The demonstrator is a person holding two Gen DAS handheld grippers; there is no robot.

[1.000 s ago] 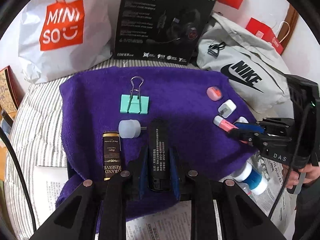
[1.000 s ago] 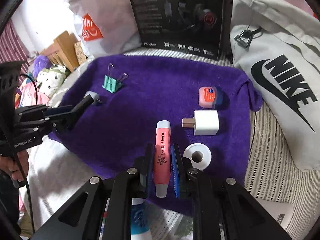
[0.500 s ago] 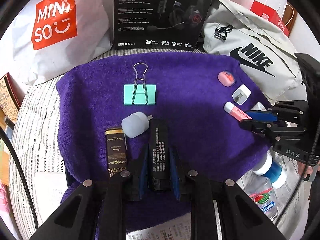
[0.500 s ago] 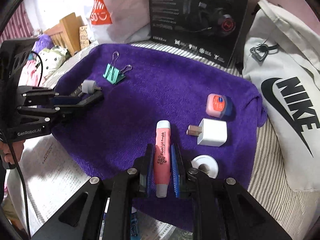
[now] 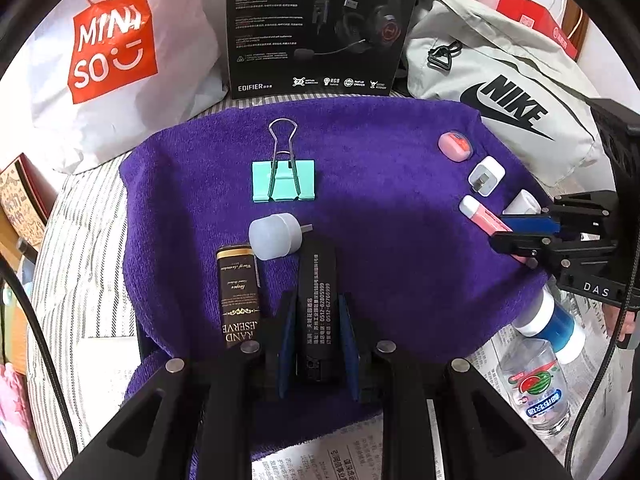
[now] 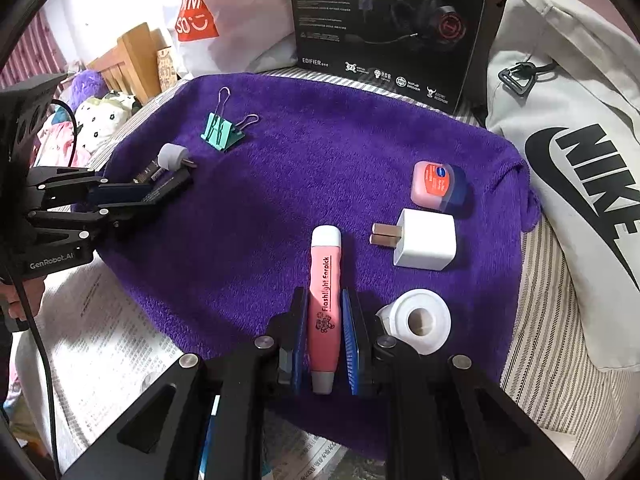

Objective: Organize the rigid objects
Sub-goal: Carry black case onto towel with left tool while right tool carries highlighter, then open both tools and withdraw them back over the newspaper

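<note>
While the left gripper (image 5: pixel 316 332) clamps a black printed bar (image 5: pixel 318 300) low on the purple towel (image 5: pixel 380 248), a frosted cap (image 5: pixel 274 236) sits at its eleven o'clock. Opposite, the right gripper (image 6: pixel 325 334) pinches a pink earpick (image 6: pixel 325 300), with a white charger (image 6: pixel 424 244) at two o'clock.

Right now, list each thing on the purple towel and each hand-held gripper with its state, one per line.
Left hand-held gripper: shut on black bar.
Right hand-held gripper: shut on pink earpick.
Binder clip: lying flat, handles folded apart.
White charger: on its side, prongs out.
Balm jar: lid closed.
Tape roll: lying flat.
</note>
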